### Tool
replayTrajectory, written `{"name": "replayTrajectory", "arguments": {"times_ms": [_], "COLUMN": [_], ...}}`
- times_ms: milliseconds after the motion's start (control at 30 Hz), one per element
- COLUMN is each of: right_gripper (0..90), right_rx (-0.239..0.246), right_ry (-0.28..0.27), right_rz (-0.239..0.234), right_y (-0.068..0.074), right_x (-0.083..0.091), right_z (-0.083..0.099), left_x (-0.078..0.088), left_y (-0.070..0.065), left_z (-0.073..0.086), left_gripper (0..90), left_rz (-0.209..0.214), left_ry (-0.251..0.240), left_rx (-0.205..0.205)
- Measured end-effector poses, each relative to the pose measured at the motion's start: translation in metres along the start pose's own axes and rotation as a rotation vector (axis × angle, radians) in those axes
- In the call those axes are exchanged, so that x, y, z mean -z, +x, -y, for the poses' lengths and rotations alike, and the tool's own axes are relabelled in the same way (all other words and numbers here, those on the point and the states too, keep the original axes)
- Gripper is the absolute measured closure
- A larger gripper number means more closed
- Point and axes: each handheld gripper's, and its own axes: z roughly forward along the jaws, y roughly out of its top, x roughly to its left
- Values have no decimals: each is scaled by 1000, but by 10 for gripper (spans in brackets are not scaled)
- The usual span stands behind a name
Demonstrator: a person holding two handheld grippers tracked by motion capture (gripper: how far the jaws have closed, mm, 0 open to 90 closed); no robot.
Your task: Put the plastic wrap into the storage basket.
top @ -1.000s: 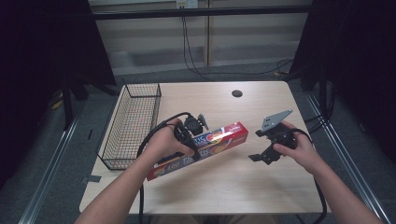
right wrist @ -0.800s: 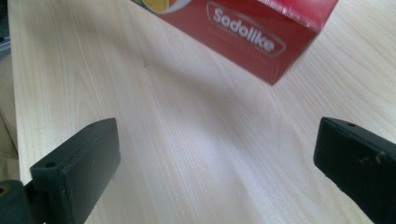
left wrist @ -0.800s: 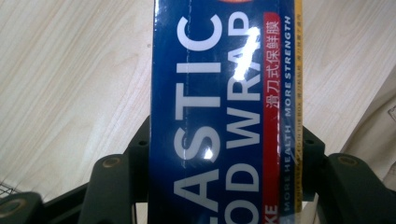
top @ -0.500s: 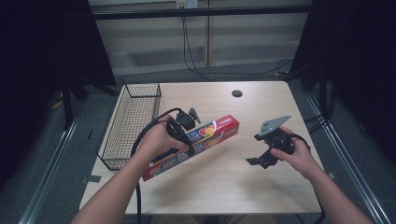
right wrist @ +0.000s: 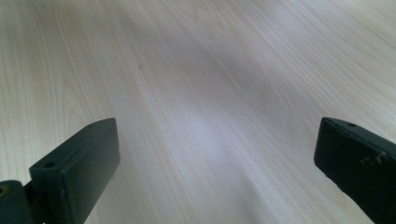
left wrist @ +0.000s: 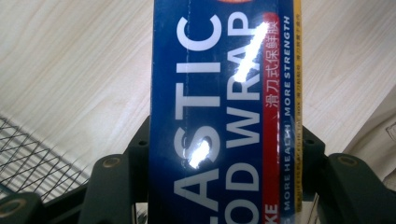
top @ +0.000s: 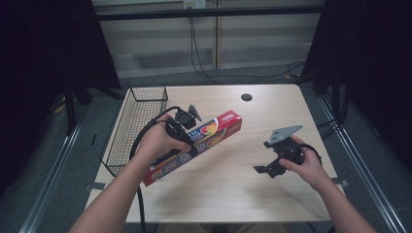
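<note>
Plastic wrap box [top: 194,145] shifted toward wire basket [top: 137,127] since a second ago, left gripper [top: 187,141] jaws clamped across its middle, box lifted just beside basket, right gripper [top: 266,170] jaws apart, well away from basket over table [top: 272,104]

I take the counter [top: 218,194] as my landmark: pale wood grain, bare along its near edge. On its left side I see a black wire basket [top: 133,128], reaching from the far corner toward the middle. Near its far edge sits a small dark round cap [top: 247,97]. Beyond it, black cables [top: 194,53] hang down to the floor.
</note>
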Motion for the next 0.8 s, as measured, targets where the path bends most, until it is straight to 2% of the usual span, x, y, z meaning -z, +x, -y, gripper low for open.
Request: {"name": "replayTrajectory", "arguments": {"times_ms": [233,333,433,467,500,567,600,767,800], "right_gripper": [1,1,0,0,0,0,0,0,0], "right_rx": [0,6,2,-4,-4,-7,-9,-12,-15], "right_ry": [-7,-6,-13,-13,-13,-19,-18,-3,-2], "right_rz": [14,13,25,40,40,44,31,46,41], "right_y": [2,3,5,4,4,4,3,4,5], "right_x": [0,-1,-2,-2,-2,-2,-2,-4,-4], "right_z": [2,3,4,3,3,4,4,5,5], "left_x": [7,9,12,13,14,17,18,21,22], "left_y": [7,9,11,12,12,14,15,19,20], "left_z": [3,3,4,5,5,5,7,10,10], "left_gripper": [429,429,429,429,429,429,428,428,428], "left_rz": [-6,-23,-25,-28,-29,-41,-37,-43,-40], "left_ry": [-7,-6,-17,-13,-18,-12,-26,-29,-34], "left_rx": [49,64,101,96,117,118,148,153,166]}}
